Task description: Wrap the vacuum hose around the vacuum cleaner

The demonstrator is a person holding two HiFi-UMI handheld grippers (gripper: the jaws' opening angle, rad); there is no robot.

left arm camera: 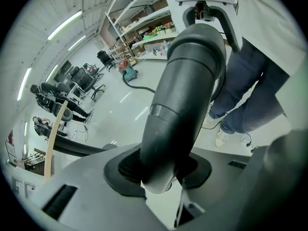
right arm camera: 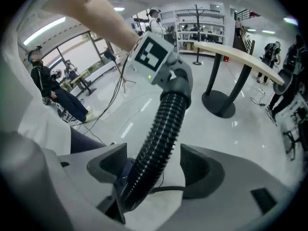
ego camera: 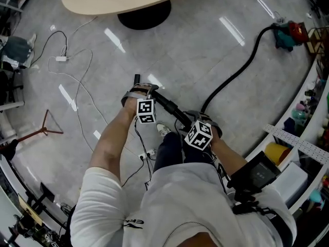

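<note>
The vacuum cleaner (ego camera: 288,34), teal and red, stands far off at the upper right; it also shows small in the left gripper view as the vacuum cleaner (left arm camera: 129,71). Its black hose (ego camera: 234,76) runs across the floor to my hands. My left gripper (ego camera: 145,92) (left arm camera: 159,170) is shut on the hose's smooth rigid end tube (left arm camera: 185,95). My right gripper (ego camera: 199,116) (right arm camera: 154,165) is open, with the ribbed hose (right arm camera: 161,129) passing between its pads. In the right gripper view the left gripper's marker cube (right arm camera: 154,54) sits at the hose's far end.
A round table on a black base (ego camera: 144,17) stands ahead. White cables (ego camera: 77,81) and a red stand (ego camera: 43,127) lie on the floor to the left. Shelving (ego camera: 308,117) runs along the right. People stand at the left (right arm camera: 45,88) and far back.
</note>
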